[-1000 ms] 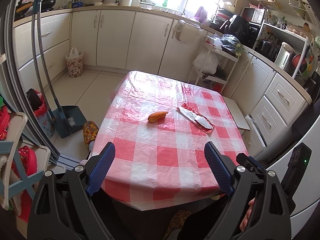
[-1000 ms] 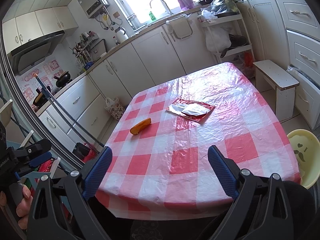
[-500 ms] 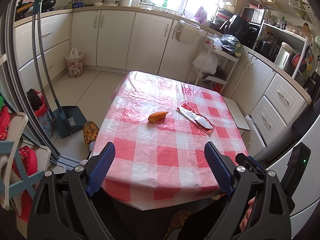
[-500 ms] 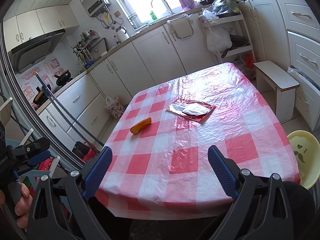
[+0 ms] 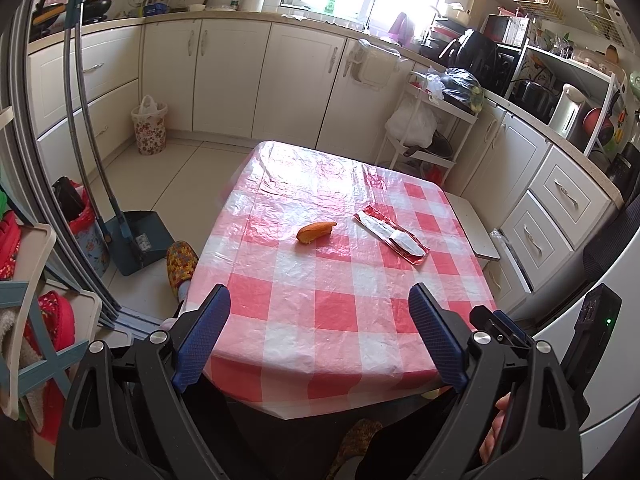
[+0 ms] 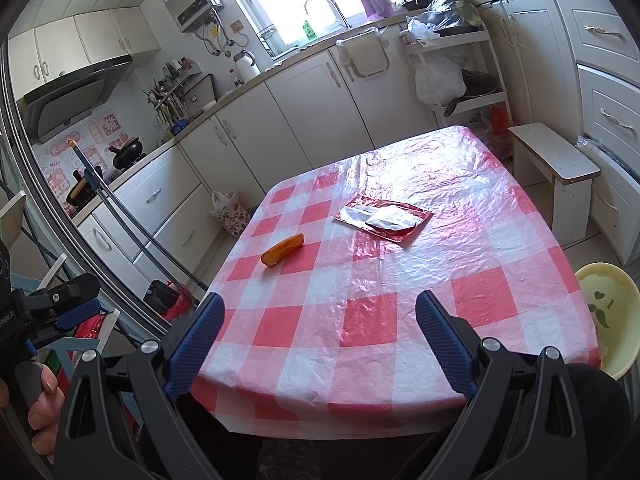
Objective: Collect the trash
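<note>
An orange peel piece [image 5: 316, 232] lies near the middle of the red-and-white checked table [image 5: 332, 312]; it also shows in the right wrist view [image 6: 282, 249]. A flat red and silver wrapper [image 5: 391, 235] lies to its right, and shows in the right wrist view [image 6: 383, 218]. My left gripper [image 5: 320, 332] is open and empty, held above the table's near edge. My right gripper [image 6: 320, 340] is open and empty, also at the near edge. Both are well short of the trash.
A floral waste bin [image 5: 149, 129] stands by the far cabinets. A blue dustpan and broom [image 5: 134, 240] lean at the left. A white stool [image 6: 554, 164] stands right of the table, a yellow stool [image 6: 606, 312] near its front right corner. Cabinets line the walls.
Both grippers have drifted back very slightly from the table. The trash has not moved.
</note>
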